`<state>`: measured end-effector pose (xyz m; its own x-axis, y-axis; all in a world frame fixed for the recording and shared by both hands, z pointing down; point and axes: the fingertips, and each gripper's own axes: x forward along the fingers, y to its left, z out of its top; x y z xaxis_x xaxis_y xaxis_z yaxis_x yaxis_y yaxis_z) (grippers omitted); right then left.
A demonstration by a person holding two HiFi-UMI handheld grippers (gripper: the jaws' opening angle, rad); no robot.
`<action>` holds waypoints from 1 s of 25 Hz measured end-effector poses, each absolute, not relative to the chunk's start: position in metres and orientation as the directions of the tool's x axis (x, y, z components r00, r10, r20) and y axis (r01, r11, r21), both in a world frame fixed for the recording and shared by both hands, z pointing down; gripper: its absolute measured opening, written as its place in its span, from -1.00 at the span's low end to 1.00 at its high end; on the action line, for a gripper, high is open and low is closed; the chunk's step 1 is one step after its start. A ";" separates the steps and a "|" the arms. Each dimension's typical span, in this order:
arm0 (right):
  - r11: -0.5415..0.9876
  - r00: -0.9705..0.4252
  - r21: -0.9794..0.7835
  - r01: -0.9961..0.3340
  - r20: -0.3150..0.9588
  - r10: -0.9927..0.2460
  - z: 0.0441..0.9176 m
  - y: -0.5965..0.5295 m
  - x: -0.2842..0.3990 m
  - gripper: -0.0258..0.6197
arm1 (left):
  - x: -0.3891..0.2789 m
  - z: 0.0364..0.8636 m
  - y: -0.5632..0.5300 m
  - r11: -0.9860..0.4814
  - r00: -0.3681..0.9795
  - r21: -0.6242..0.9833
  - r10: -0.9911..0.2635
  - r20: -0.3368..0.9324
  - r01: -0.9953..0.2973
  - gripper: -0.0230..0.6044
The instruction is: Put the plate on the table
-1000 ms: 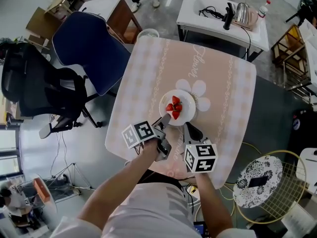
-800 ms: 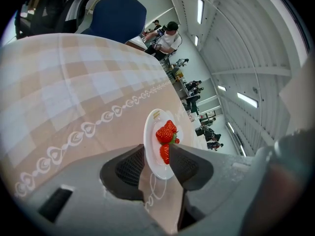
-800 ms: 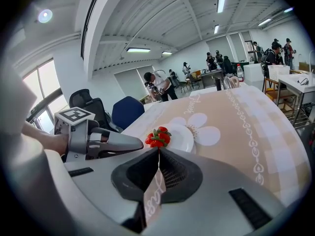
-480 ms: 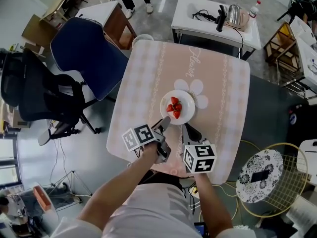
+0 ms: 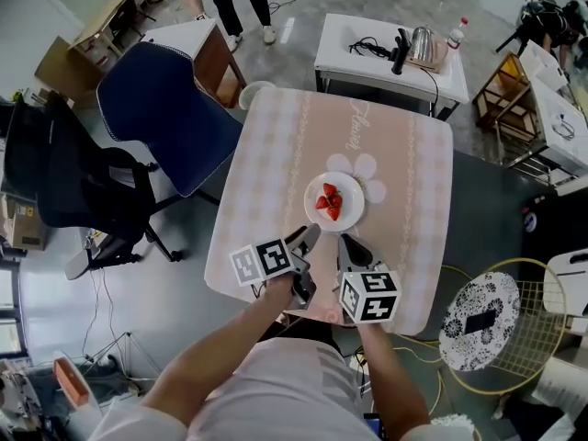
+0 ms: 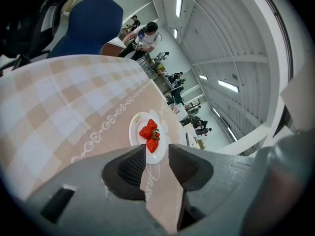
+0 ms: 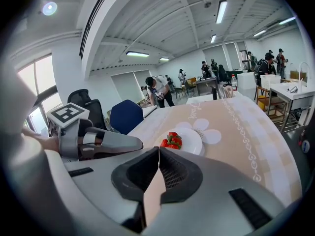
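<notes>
Plate (image 5: 350,191) of strawberries (image 5: 329,201) sits on the pink worktop (image 5: 266,163), left gripper (image 5: 310,234) nearby with fingers slightly spread, right gripper (image 5: 342,240) fingers pressed together.

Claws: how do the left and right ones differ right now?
The left claw has its jaws apart; the right claw has them shut together. The left claw angles in from the plate's left, the right claw from its right. Both are empty, off the plate.
</notes>
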<state>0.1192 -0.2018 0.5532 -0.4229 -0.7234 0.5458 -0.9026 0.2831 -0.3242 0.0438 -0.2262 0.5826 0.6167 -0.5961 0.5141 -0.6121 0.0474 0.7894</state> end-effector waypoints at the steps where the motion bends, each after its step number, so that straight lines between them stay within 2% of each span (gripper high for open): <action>1: 0.282 -0.419 -0.319 -0.905 0.544 -0.727 0.550 -0.200 0.117 -0.91 | 0.042 0.579 -0.225 0.023 0.621 0.783 -0.595 0.510 -0.621 -0.46; 6: 0.290 -0.402 -0.283 -0.914 0.536 -0.743 0.530 -0.190 0.108 -0.91 | 0.036 0.559 -0.214 -0.078 0.650 0.768 -0.591 0.477 -0.635 -0.47; 13: 0.294 -0.374 -0.232 -0.927 0.515 -0.771 0.504 -0.172 0.092 -0.91 | 0.027 0.529 -0.200 -0.245 0.682 0.708 -0.588 0.434 -0.662 -0.64; 18: 0.261 -0.345 -0.233 -0.937 0.501 -0.794 0.489 -0.151 0.081 -0.91 | 0.022 0.509 -0.179 -0.330 0.718 0.698 -0.584 0.378 -0.635 -0.70; 25: 0.240 -0.312 -0.207 -0.949 0.475 -0.823 0.471 -0.118 0.064 -0.91 | 0.024 0.485 -0.142 -0.505 0.759 0.584 -0.546 0.355 -0.636 -0.85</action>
<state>0.0638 -0.1184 0.4713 -0.3116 -0.8230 0.4749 -0.9485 0.2396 -0.2071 0.0244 -0.1423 0.4854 0.7593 -0.5456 0.3547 -0.6357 -0.5053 0.5836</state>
